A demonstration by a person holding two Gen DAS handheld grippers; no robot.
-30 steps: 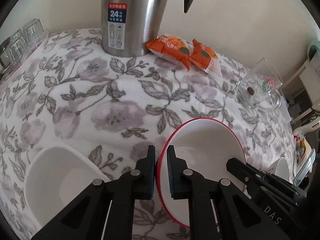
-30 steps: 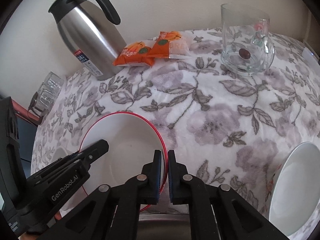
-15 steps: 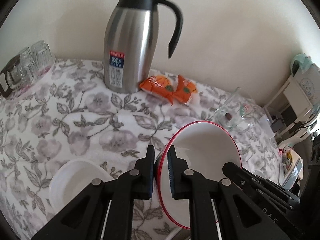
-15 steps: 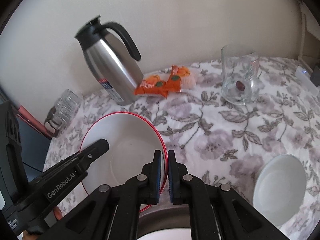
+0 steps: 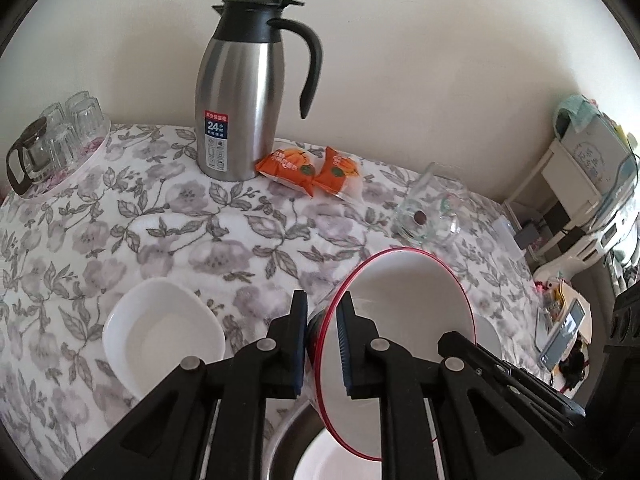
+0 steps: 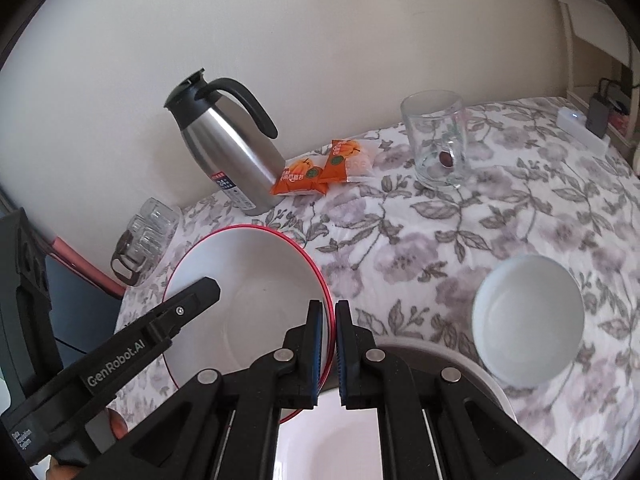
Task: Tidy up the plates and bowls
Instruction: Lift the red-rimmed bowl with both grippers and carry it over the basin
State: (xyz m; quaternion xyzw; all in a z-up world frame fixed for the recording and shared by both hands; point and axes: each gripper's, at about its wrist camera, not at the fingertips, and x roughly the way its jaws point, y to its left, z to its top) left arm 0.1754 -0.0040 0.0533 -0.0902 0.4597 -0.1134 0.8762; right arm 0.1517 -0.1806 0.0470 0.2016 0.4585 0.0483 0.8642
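A white bowl with a red rim (image 5: 404, 312) (image 6: 256, 296) hangs in the air above the table, held from both sides. My left gripper (image 5: 322, 344) is shut on its left rim. My right gripper (image 6: 328, 348) is shut on its right rim. Below it, at the near edge, a steel basin (image 6: 460, 364) (image 5: 288, 436) holds a white dish (image 6: 340, 444). A squarish white bowl (image 5: 160, 336) sits on the cloth at the left. A round white bowl (image 6: 528, 320) sits on the cloth at the right.
A steel thermos jug (image 5: 240, 108) stands at the back by the wall, with two orange snack packets (image 5: 308, 168) beside it. A glass mug (image 5: 432, 212) stands at the right. A tray of upturned glasses (image 5: 56, 144) is at the far left. The floral tablecloth (image 5: 192, 232) covers the table.
Both grippers have lifted the red-rimmed bowl up and back off the table. The steel basin with the white dish has come into view beneath it.
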